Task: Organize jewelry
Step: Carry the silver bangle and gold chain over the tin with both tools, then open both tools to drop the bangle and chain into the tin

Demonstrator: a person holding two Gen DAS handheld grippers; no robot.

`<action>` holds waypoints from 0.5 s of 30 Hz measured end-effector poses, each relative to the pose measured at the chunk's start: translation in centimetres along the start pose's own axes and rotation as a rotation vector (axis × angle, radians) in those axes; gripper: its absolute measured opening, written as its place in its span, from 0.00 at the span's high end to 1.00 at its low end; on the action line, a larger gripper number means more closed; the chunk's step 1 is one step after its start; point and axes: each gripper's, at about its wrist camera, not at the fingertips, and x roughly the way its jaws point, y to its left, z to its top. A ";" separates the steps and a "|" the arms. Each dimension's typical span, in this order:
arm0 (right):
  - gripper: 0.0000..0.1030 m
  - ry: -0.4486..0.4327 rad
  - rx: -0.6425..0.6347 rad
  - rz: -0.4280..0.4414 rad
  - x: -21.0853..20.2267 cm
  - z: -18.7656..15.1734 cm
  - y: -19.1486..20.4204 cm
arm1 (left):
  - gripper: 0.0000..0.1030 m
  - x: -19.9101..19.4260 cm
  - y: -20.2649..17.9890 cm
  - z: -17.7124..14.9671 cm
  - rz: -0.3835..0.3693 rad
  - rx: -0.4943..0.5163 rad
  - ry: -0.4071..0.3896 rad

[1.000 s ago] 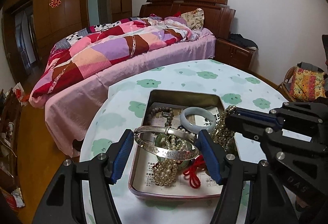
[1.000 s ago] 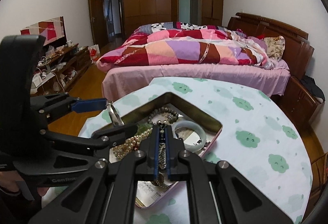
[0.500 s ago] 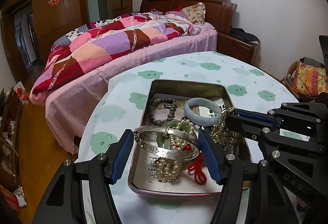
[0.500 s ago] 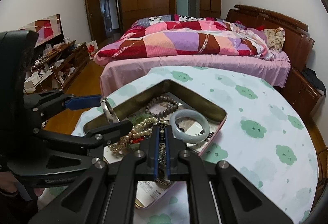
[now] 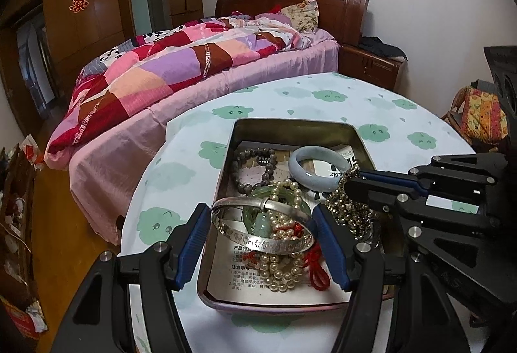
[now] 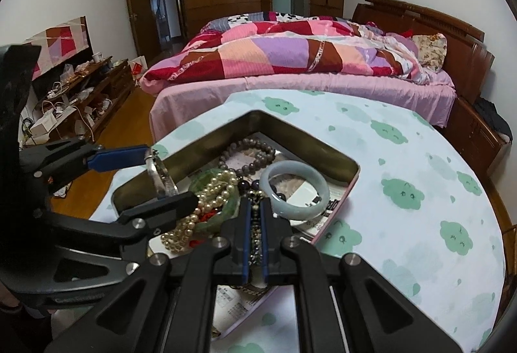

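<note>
A metal tin (image 5: 323,123) (image 6: 310,140) on the round table holds a pale jade bangle (image 5: 318,167) (image 6: 295,188), a dark bead bracelet (image 5: 253,169) (image 6: 245,156), pearl strands (image 5: 281,265) (image 6: 206,201), a green jade piece and red cord. My left gripper (image 5: 261,223) is shut on a silver bangle (image 5: 258,236) (image 6: 161,172) and holds it just above the tin. My right gripper (image 6: 255,223) (image 5: 352,183) is shut on a dark beaded chain (image 5: 347,207) (image 6: 255,243) over the tin's right side.
The table carries a white cloth with green cloud prints (image 6: 420,191). A bed with a patchwork quilt (image 5: 181,68) stands right behind the table. A wooden cabinet with clutter (image 6: 74,94) stands at the left, a nightstand (image 5: 371,65) at the back right.
Both grippers have moved closer over the tin, each keeping its hold. The tin and its jewelry look larger and nearer in both views.
</note>
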 end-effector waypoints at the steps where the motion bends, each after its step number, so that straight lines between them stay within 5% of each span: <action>1: 0.93 0.003 0.003 0.001 0.1 0.0 -0.1 | 0.36 0.1 0.0 0.0 0.000 0.002 0.001; 15: 0.92 0.035 0.010 0.007 1.0 -0.5 -0.2 | 0.36 0.4 -0.1 -0.2 0.018 0.028 0.013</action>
